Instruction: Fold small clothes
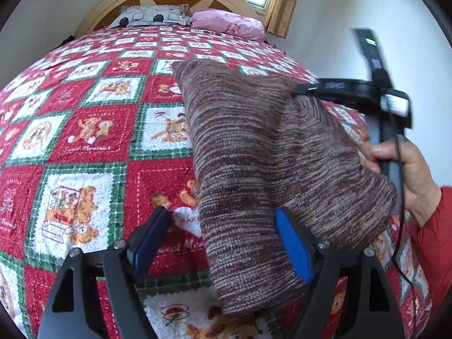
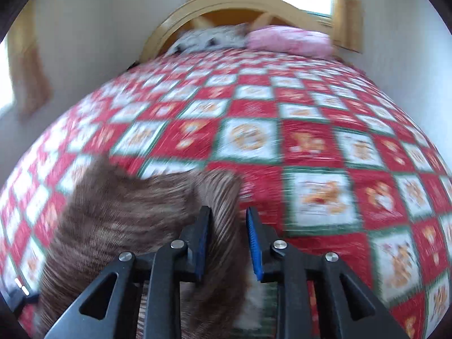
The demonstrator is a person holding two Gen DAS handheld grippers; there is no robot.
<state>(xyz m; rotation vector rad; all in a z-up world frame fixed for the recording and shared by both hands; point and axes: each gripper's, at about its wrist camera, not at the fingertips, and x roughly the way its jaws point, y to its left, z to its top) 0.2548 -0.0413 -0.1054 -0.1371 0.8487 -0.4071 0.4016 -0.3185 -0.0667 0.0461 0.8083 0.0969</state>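
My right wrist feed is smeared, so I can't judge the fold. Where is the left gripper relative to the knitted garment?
Observer: The left gripper stands open at the near end of the brown knitted garment. Cloth lies against one of its fingers, and the other is over bare quilt.
Operator: Does my right gripper really hold cloth?
Observer: It appears so. In the left wrist view the right gripper pinches the garment's far edge, which rises to it in a peak.
Operator: What's on the garment's other side?
Observer: A hand in a red sleeve, holding that gripper's handle.
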